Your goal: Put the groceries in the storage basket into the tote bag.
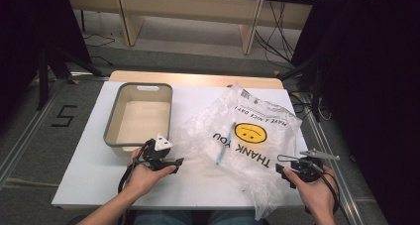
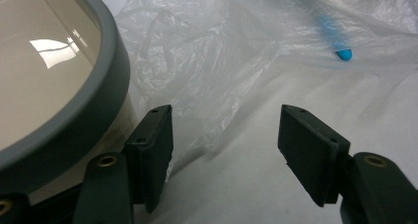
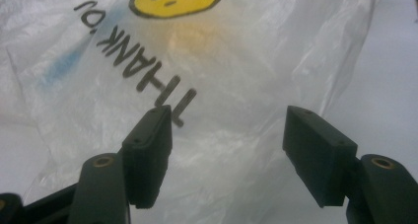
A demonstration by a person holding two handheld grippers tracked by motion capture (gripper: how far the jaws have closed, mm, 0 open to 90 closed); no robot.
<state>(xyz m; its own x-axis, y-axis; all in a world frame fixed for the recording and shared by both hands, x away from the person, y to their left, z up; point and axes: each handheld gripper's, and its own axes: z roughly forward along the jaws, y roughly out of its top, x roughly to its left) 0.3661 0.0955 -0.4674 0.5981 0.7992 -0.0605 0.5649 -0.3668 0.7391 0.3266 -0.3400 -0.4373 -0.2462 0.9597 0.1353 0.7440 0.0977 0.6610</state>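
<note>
the plastic bag [image 1: 247,136] lies crumpled across the right half of the white tabletop [image 1: 89,175], its smiley face and "thank you" print facing up, with a blue pen-like thing [image 1: 221,153] showing through the film. both tongs are spread and pinching nothing: the left tongs [image 1: 174,161] sit by the bag's near left edge, the right tongs [image 1: 280,169] by its near right corner, each pointing in at the plastic.

to my eye the step in hand is getting a grip on the bag from both sides. it would go best if each pair of tongs slid low along the tabletop until a real fold of film lay between the pads, then closed squarely (thin film slips out of a shallow nip). in the left gripper view a ridge of wrinkled plastic [image 2: 207,86] rises just ahead of the jaws, a fair place to bite; in the right gripper view the film [image 3: 222,150] already lies between the jaws, untouched.

the grey-rimmed bin [image 1: 114,121] stands just left of the bag, close beside the left tongs, so a sideways swing there could knock its wall. the blue thing may slide about once the bag lifts.
</note>
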